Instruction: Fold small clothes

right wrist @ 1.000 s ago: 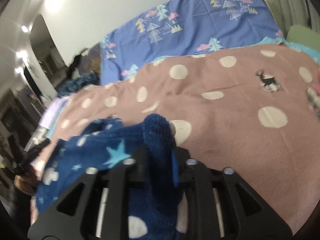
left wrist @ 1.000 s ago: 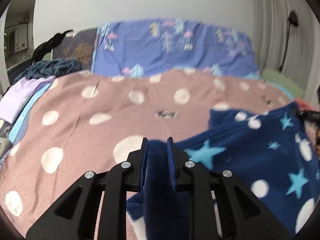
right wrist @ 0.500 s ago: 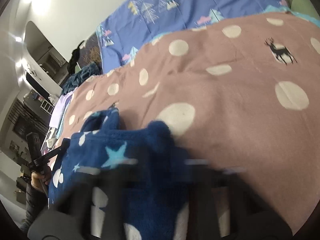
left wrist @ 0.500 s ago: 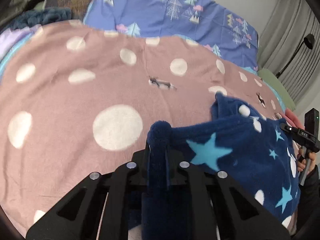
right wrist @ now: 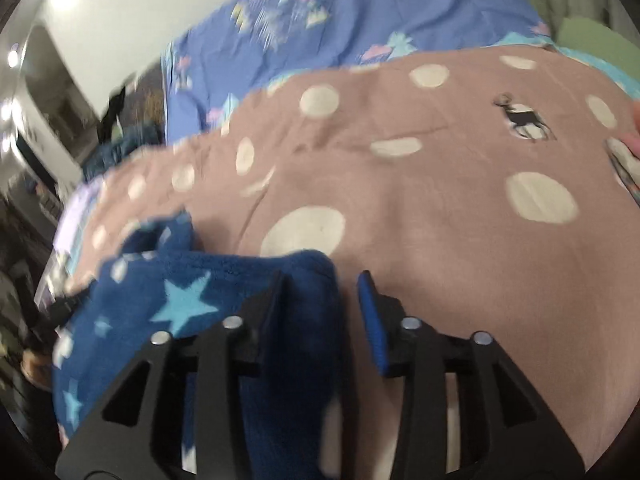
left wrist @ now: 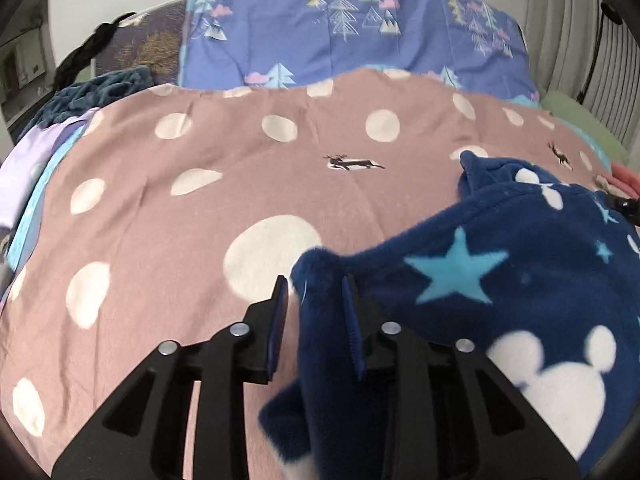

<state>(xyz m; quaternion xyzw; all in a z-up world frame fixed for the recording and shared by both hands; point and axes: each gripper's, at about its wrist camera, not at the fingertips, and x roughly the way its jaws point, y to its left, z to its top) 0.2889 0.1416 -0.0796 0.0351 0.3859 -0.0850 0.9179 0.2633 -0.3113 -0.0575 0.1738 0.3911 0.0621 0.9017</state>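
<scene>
A bed fills both views, covered by a dusty-pink blanket [left wrist: 192, 216] printed with cream dots and small dark deer. At the far left of the left wrist view, a lilac cloth [left wrist: 28, 164] and a crumpled teal fabric [left wrist: 96, 92] lie at the blanket's edge. Beyond the blanket, against a pale wall, sits a periwinkle pillow [left wrist: 352, 36] with pastel trees and clouds. Near the camera, the left gripper [left wrist: 316, 312] points down toward the bed with its black fingers tipped in blue pads; its jaws are opening, and a fold of the navy fleece garment [left wrist: 520, 280] stands between them, resting against the right pad with a gap at the left one. The garment (plush, dotted with pale blue stars and white mouse-head shapes) spreads to the right across the near right part of the blanket. A green cushion [left wrist: 580, 120] lies at the far right, by ribbed curtains. In the right wrist view, which is blurred, the same garment [right wrist: 160, 292] lies at the near left, and the pink blanket [right wrist: 440, 200] stretches right and away. The right gripper [right wrist: 324, 300] is also opening: a thick roll of fleece sits between its fingers, against the left one, with clear space before the right pad. The pillow [right wrist: 320, 12] runs along the far edge.
</scene>
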